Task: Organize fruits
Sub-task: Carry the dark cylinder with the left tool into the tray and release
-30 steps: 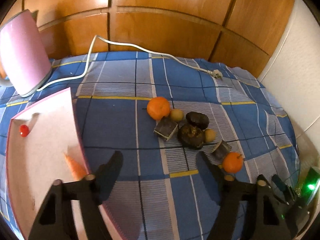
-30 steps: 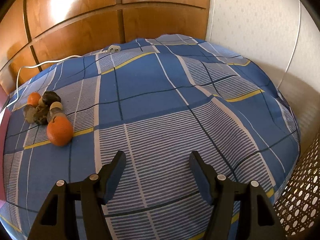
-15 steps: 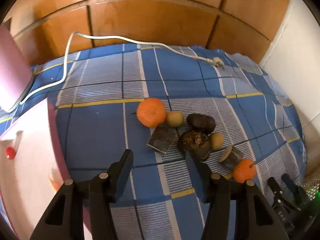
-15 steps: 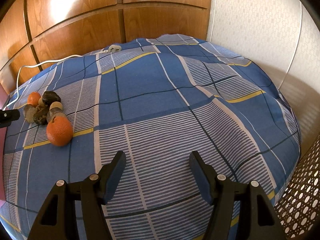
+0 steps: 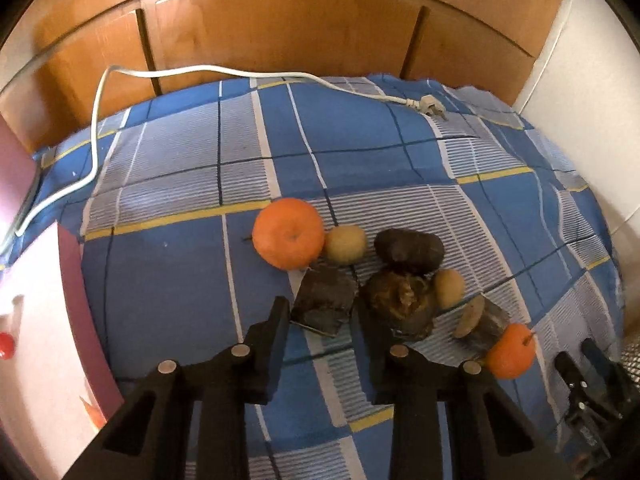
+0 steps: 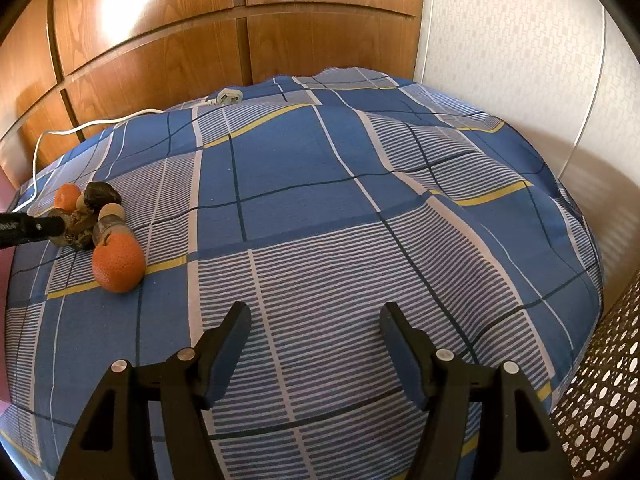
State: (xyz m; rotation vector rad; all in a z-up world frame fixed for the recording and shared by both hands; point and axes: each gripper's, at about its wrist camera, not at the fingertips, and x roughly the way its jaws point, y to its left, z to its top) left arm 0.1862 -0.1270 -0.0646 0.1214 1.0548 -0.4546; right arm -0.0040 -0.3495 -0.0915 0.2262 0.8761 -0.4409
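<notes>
1. The left gripper point(image 5: 320, 312) is closed on the dark cut block point(image 5: 324, 300), which lies on the checked bedsheet point(image 5: 168, 280) at lower centre, against the pile.
2. The right gripper point(image 6: 316, 320) is held open over bare sheet; nothing is between its jaws.
3. Only a small red fruit point(image 5: 5, 346) and a carrot tip point(image 5: 94, 412) are seen on the pink tray point(image 5: 72, 280) at the left edge.
4. Most sorting is judged undone: the large mandarin point(image 5: 288, 232), small mandarin point(image 5: 510, 350), two yellowish fruits point(image 5: 345, 243) and dark pieces point(image 5: 410, 245) are clustered mid-frame.
</notes>
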